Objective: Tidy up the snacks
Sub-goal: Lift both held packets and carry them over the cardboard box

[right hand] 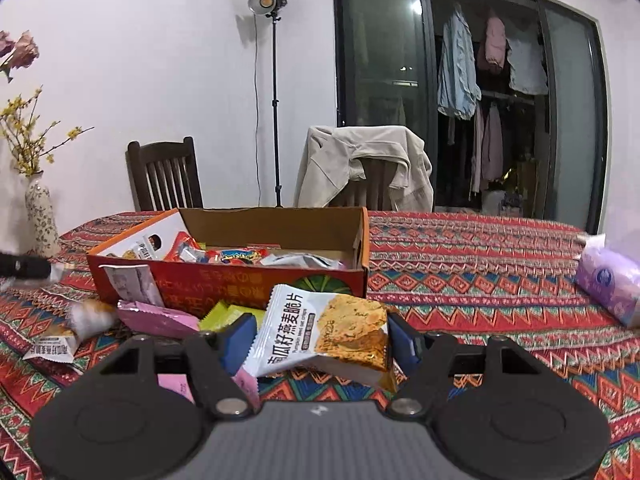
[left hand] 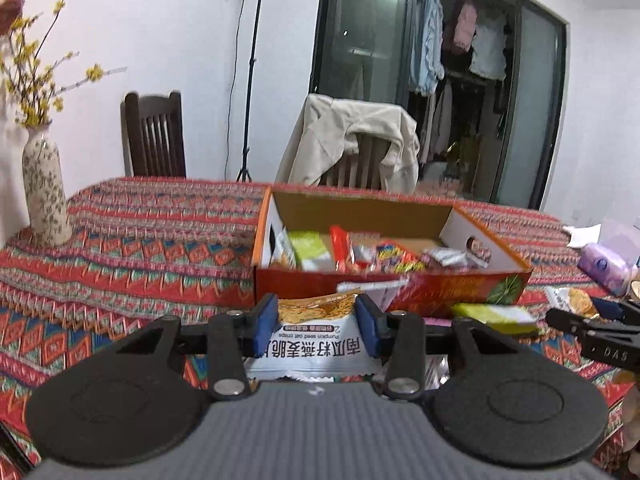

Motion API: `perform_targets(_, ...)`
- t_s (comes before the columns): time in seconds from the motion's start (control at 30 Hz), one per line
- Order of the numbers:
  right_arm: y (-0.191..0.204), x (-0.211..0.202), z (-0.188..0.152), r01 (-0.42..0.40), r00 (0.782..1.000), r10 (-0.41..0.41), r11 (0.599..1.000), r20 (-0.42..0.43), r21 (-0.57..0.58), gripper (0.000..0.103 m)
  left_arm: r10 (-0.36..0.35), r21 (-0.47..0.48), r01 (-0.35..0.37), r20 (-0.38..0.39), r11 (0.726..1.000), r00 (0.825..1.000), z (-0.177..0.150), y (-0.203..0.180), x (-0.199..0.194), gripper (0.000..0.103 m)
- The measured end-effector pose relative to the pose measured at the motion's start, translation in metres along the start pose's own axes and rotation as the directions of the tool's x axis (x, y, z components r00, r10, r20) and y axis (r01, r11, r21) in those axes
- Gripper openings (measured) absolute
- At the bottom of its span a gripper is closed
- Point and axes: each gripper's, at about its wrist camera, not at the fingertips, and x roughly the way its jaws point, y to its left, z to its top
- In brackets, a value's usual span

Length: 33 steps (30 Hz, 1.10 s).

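While both grippers pinched oat-crisp packets, left gripper (left hand: 316,326) and right gripper (right hand: 322,340), I'd have lifted clear over the box (right hand: 256,280) wall; then dropped gently.

Tabletop (right hand: 460,264): woven patterned cloth, matt. Box (right hand: 256,232): corrugated cardboard, raw brown inside, printed outside. Oat crisp packets (left hand: 316,336) (right hand: 320,332): glossy plastic film, crinkled. Left gripper (left hand: 316,322) and right gripper (right hand: 322,338): matt black plastic, blue rubbery pads, metal pins. Vase (left hand: 42,196), at 9 o'clock: glazed ceramic.
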Motion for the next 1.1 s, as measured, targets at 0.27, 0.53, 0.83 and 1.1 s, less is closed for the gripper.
perform_targets(0.27,0.011,0.004,0.033,-0.015,0.999,0.016,0.999,0.039,-0.028,0.07,-0.033,0.046,0.03,0.072,0.998,0.997,0.032,-0.019,0.013,0.044)
perform_targets(0.53,0.022,0.035,0.079,-0.024,0.998,0.027,0.998,0.052,-0.057,0.07,-0.025,0.046,0.022,0.081,0.999,0.996,0.069,-0.034,0.052,0.044)
perform_targets(0.83,0.029,0.097,0.113,0.0,1.0,0.002,0.999,0.027,-0.052,0.07,0.024,0.007,-0.025,0.081,1.0,0.996,0.088,-0.038,0.109,0.044)
perform_targets(1.1,0.023,0.147,0.098,0.015,0.999,-0.015,1.0,-0.034,0.0,0.07,0.039,-0.029,-0.037,0.051,0.999,0.998,0.076,-0.023,0.142,0.044)
